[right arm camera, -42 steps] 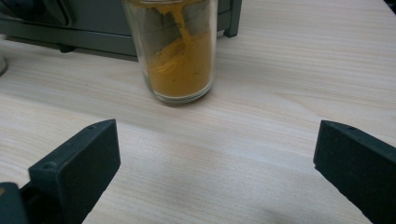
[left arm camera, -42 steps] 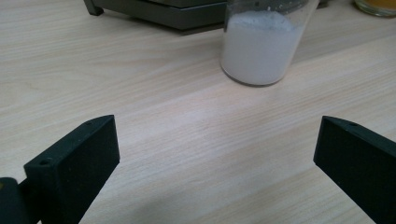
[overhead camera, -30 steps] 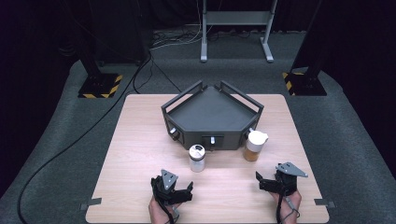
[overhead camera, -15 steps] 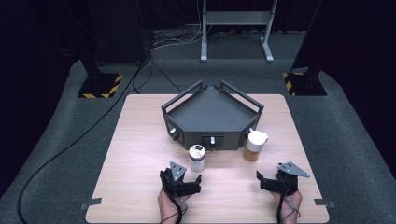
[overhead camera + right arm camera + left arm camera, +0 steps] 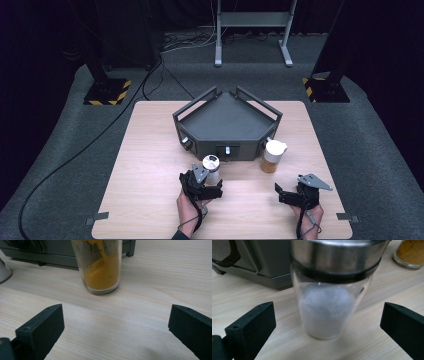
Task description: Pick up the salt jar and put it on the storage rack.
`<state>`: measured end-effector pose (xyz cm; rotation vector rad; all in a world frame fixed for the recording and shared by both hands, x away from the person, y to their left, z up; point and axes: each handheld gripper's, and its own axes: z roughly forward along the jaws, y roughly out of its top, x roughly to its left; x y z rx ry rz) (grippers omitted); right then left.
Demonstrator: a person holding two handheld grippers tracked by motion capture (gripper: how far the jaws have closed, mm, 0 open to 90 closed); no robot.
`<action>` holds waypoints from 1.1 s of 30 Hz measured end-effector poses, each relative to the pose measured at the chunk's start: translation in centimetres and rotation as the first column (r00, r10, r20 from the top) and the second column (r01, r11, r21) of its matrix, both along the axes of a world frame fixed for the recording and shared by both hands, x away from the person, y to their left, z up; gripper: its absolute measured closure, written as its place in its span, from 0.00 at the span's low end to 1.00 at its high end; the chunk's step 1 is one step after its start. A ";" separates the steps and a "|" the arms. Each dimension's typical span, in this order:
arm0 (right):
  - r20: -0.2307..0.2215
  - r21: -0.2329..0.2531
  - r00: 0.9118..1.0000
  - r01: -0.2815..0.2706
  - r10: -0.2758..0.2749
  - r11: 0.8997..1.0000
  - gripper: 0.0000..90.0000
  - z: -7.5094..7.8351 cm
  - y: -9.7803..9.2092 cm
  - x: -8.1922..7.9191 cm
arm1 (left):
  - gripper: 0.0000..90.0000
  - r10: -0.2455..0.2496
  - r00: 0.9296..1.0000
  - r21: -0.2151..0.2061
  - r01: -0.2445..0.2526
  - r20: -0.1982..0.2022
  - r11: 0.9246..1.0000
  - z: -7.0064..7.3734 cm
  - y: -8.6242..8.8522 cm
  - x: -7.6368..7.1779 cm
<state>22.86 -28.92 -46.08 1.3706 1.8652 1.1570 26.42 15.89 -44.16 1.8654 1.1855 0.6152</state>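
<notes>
A glass jar of white powder (image 5: 211, 166) with a metal lid stands just in front of the grey tray. My left gripper (image 5: 206, 181) is open right behind it. In the left gripper view the white-powder jar (image 5: 325, 312) stands close ahead, between the two spread jaws of the left gripper (image 5: 329, 316), and nothing touches it. A jar of orange powder (image 5: 273, 157) with a white lid stands to the right. My right gripper (image 5: 291, 193) is open a short way in front of it. In the right gripper view the orange jar (image 5: 100, 270) lies beyond the right gripper (image 5: 116, 317).
A dark grey angular tray (image 5: 227, 122) with raised handles sits at the table's middle back. Its front wall (image 5: 262, 267) rises right behind the white-powder jar. Bare wooden table (image 5: 150, 165) lies to the left. Stands and cables are on the floor beyond.
My left gripper has moved forward and to the right, up to the white-powder jar. The right gripper and both jars have stayed put.
</notes>
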 end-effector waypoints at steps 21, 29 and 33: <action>0.003 0.005 1.000 -0.012 0.012 1.000 0.00 0.0 -0.2 0.0 | 0.22 -0.020 0.996 -0.013 0.019 -0.089 1.000 -0.5 -0.7 3.5; 0.003 0.004 1.000 -0.014 0.014 1.000 0.00 0.0 -0.2 0.0 | 0.34 -0.040 0.997 0.020 0.042 -0.067 0.999 -0.7 -0.4 3.6; 0.003 0.004 1.000 -0.013 0.013 1.000 0.00 -0.1 -0.2 0.0 | 0.35 -0.051 0.997 0.028 0.053 -0.061 0.998 -0.7 -0.4 3.6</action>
